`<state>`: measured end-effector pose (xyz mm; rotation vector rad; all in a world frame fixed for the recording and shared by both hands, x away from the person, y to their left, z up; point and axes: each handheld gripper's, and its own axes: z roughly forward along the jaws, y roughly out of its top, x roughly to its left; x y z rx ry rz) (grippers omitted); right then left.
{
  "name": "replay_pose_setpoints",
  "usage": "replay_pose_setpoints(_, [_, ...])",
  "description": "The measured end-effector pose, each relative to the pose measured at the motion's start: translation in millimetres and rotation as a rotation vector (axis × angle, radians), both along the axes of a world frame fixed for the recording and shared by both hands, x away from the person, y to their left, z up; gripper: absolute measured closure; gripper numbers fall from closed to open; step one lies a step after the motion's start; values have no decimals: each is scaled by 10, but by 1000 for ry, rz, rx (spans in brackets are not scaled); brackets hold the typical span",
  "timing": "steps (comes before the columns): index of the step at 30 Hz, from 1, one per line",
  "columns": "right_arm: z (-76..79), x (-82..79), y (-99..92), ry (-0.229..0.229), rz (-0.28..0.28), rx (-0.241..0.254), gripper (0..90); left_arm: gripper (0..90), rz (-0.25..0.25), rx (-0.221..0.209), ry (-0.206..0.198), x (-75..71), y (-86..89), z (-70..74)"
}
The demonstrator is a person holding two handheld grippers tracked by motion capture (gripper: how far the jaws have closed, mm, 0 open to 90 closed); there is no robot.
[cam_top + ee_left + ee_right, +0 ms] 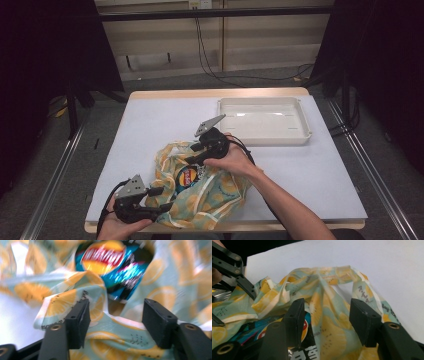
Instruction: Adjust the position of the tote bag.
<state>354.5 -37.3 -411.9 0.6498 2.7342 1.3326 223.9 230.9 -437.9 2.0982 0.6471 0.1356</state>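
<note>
High view puts the limp lemon-print bag (200,192) near-centre on the table (150,120), chip packet (189,176) inside, so with left tongs (167,204) and right tongs (192,159) spread, I'd pinch its soft rim.

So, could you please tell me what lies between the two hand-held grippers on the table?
In the high view, the lemon-print fabric bag with a snack packet showing in its opening.

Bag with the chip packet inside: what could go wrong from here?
Both grippers, left and right, stand open over loose fabric of the bag, so a close may catch only a fold. The chip packet could get pinched. The bag lies at the table's near edge and might slide off.
</note>
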Motion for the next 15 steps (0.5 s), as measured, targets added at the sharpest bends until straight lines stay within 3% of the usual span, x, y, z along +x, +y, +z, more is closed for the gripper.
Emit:
replay_pose_setpoints(2, [25,-3,7,4,10,4,507,516,-7,-44,-38,-10,-11,76])
replay_pose_setpoints(3, [25,-3,7,4,10,4,507,556,-7,-44,-38,-10,-11,76])
replay_pose_setpoints(5, [62,-12,12,4,10,13,607,649,-19,-108,-77,4,-12,189])
replay_pose_setpoints(6, [69,-16,12,10,15,20,631,687,-25,-139,-83,12,-21,212])
replay_pose_setpoints(7, [69,-16,12,10,15,20,631,705,-25,-139,-83,12,-21,212])
replay_pose_setpoints(8, [87,-33,11,9,15,19,653,705,-42,-181,-62,32,-55,238])
replay_pose_setpoints(9, [92,-38,10,11,21,24,668,696,-65,-197,-44,46,-78,238])
replay_pose_setpoints(11, [98,-42,6,5,26,22,673,593,-80,-206,-33,58,-110,230])
replay_pose_setpoints(12, [106,-51,-3,12,28,17,654,524,-89,-189,-5,75,-214,195])
replay_pose_setpoints(13, [106,-48,-8,14,26,14,625,452,-89,-189,-5,75,-214,195])
replay_pose_setpoints(14, [101,-37,-15,8,20,8,591,400,-115,-160,23,96,-336,140])
replay_pose_setpoints(15, [94,-27,-18,10,16,3,576,391,-115,-160,23,96,-336,140])
